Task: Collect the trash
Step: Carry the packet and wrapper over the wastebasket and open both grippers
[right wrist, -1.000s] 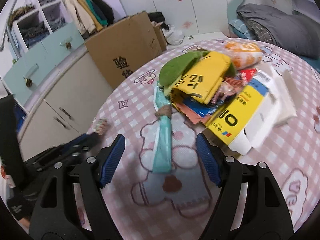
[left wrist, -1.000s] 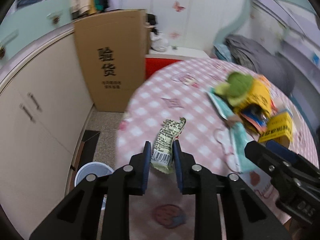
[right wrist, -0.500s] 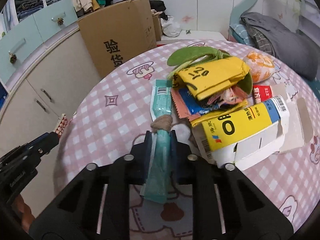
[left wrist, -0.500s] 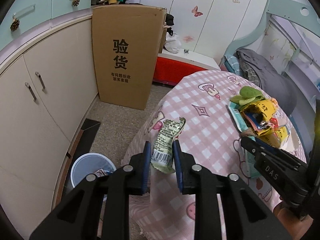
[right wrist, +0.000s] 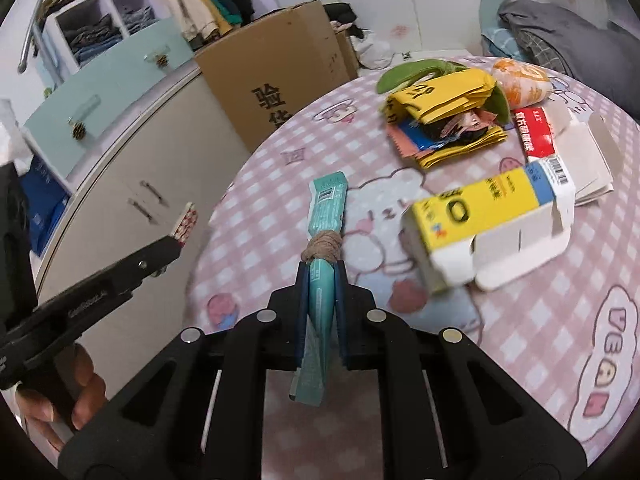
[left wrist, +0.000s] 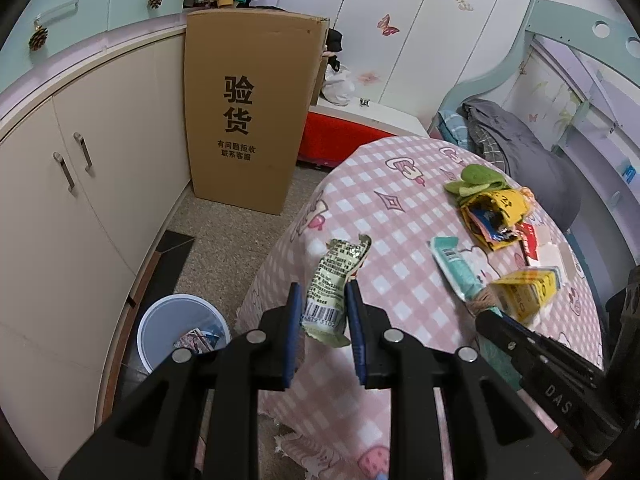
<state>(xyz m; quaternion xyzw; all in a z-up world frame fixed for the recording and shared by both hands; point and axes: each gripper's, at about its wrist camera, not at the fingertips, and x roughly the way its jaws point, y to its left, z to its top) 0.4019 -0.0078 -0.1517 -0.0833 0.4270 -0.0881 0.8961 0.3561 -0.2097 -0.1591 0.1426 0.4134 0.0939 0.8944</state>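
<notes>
The left hand-held gripper pinches a crinkled pale green snack wrapper with a barcode, held past the edge of the pink checked tabletop, above and to the right of the round white waste bin on the floor. The right hand-held gripper, whose jaws have just been closing, is clamped on a long teal packet bound with brown twine over the tabletop, left of the yellow and white carton.

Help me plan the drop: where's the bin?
Left wrist view, lower left: the bin stands on the floor between the cabinets and the table, below the left gripper.
</notes>
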